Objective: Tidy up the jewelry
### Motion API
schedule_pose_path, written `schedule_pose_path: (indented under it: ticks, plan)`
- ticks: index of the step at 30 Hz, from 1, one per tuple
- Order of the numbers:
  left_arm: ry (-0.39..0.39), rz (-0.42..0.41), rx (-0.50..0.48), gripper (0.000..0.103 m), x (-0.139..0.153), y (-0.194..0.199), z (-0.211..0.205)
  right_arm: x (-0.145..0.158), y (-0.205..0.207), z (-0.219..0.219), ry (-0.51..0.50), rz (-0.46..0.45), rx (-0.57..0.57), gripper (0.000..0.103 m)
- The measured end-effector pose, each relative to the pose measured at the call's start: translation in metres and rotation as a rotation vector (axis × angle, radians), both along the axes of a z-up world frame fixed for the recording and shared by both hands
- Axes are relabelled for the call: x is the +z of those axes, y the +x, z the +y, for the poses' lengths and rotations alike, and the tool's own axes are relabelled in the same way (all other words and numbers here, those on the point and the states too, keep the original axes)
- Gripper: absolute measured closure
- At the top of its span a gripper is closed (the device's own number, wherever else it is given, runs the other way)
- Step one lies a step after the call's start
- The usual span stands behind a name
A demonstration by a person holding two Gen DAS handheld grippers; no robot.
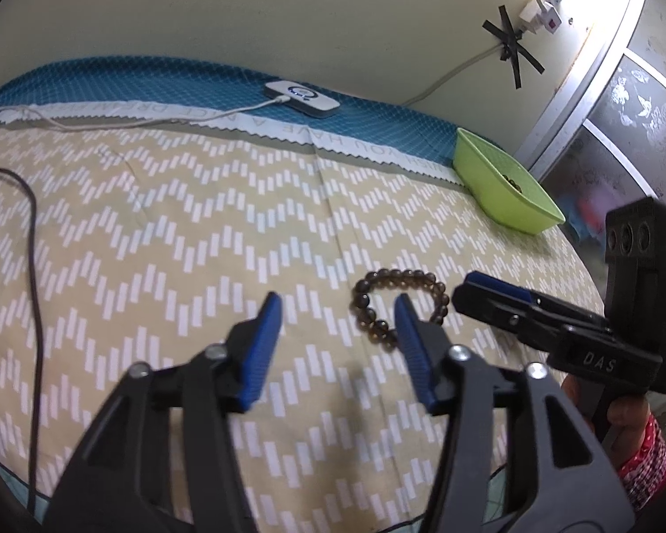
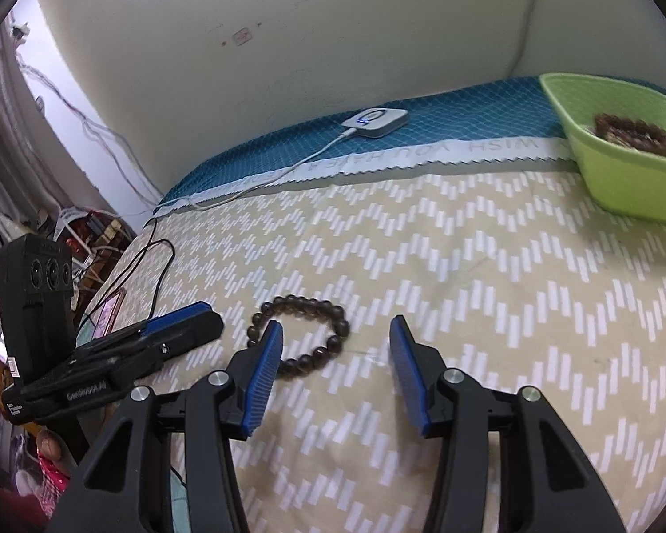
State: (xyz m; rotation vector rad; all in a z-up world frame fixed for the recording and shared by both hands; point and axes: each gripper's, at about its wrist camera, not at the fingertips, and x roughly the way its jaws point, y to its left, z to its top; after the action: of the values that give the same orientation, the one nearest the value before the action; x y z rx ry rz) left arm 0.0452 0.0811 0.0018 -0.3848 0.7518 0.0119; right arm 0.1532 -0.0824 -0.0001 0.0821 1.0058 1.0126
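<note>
A dark brown bead bracelet (image 1: 399, 304) lies flat on the zigzag bedcover; it also shows in the right wrist view (image 2: 304, 333). My left gripper (image 1: 337, 308) is open and empty, its right finger just over the bracelet's near side. My right gripper (image 2: 335, 333) is open and empty, its left finger over the bracelet's near edge. Each gripper shows from the side in the other's view, the right one (image 1: 488, 297) and the left one (image 2: 200, 320). A green tray (image 2: 617, 177) at the far right holds another dark bead bracelet (image 2: 635, 135); the tray also shows in the left wrist view (image 1: 506, 182).
A white charging device (image 1: 301, 97) with a cable lies on the blue strip by the wall, also in the right wrist view (image 2: 376, 122). A black cable (image 1: 33, 231) runs along the bed's left side. A wardrobe door (image 1: 635, 102) stands at the right.
</note>
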Motion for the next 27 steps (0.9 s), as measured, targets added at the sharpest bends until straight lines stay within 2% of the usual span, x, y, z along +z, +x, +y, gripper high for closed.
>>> schedule_pose_path:
  ticks: [4, 6, 7, 8, 16, 23, 27]
  plan:
    - [0.005, 0.004, -0.005, 0.051, -0.001, 0.001, -0.001, -0.003, -0.004, 0.014, -0.059, -0.044, 0.039, 0.081]
    - [-0.005, 0.007, -0.005, 0.051, -0.002, 0.002, 0.002, -0.003, -0.009, 0.020, -0.104, -0.099, 0.059, 0.091]
    - [-0.010, 0.009, -0.004, 0.051, -0.002, 0.002, 0.003, -0.003, -0.009, 0.022, -0.117, -0.111, 0.066, 0.101]
    - [-0.016, 0.011, -0.001, 0.051, -0.003, 0.002, 0.003, -0.004, -0.009, 0.022, -0.123, -0.113, 0.067, 0.103]
    - [-0.015, 0.019, 0.000, 0.051, -0.005, 0.003, 0.005, -0.007, -0.010, 0.008, -0.126, -0.114, 0.065, 0.103]
    - [-0.016, 0.028, -0.006, 0.051, -0.006, 0.004, 0.006, -0.006, -0.015, -0.029, -0.101, -0.093, -0.005, 0.103]
    - [-0.031, 0.031, -0.056, 0.050, -0.006, 0.007, 0.003, -0.007, -0.018, -0.046, -0.081, -0.077, -0.037, 0.103]
